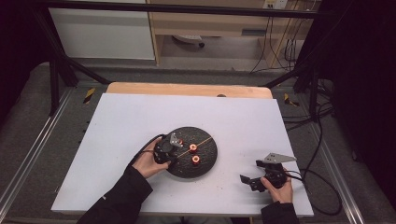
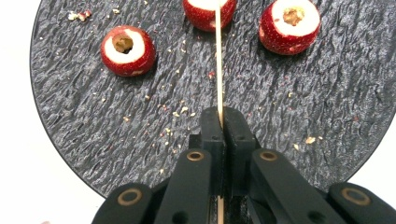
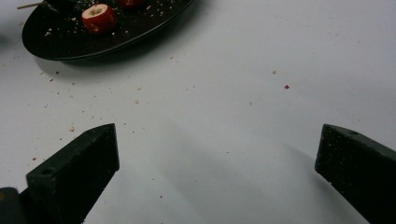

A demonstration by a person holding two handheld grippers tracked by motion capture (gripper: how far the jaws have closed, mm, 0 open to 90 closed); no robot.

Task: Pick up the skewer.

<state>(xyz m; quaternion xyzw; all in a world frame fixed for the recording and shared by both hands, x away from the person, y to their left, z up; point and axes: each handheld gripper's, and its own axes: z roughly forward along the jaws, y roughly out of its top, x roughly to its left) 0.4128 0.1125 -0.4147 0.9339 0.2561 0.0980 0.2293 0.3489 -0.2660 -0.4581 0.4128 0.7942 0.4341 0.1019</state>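
Observation:
A dark round slate plate [image 1: 205, 161] lies on the white table top and carries three red cored fruits [image 1: 180, 142] [image 1: 193, 148] [image 1: 196, 160]. A thin wooden skewer [image 2: 219, 70] runs across the plate. My left gripper [image 2: 219, 122] is shut on its near end, at the plate's left side [image 1: 175, 147]. The skewer's far part reaches the middle fruit [image 2: 208, 13]; whether it pierces that fruit I cannot tell. Two more fruits [image 2: 127, 50] [image 2: 289, 25] sit to either side. My right gripper [image 3: 218, 137] stands open over bare table, right of the plate [image 1: 250, 171].
Small crumbs are scattered on the plate [image 2: 93, 116] and on the white table top [image 3: 224, 84]. A wooden board edge [image 1: 187, 88] shows behind the top. Cables [image 1: 322, 186] trail off the right edge. Dark frame bars [image 1: 60, 60] stand at the back corners.

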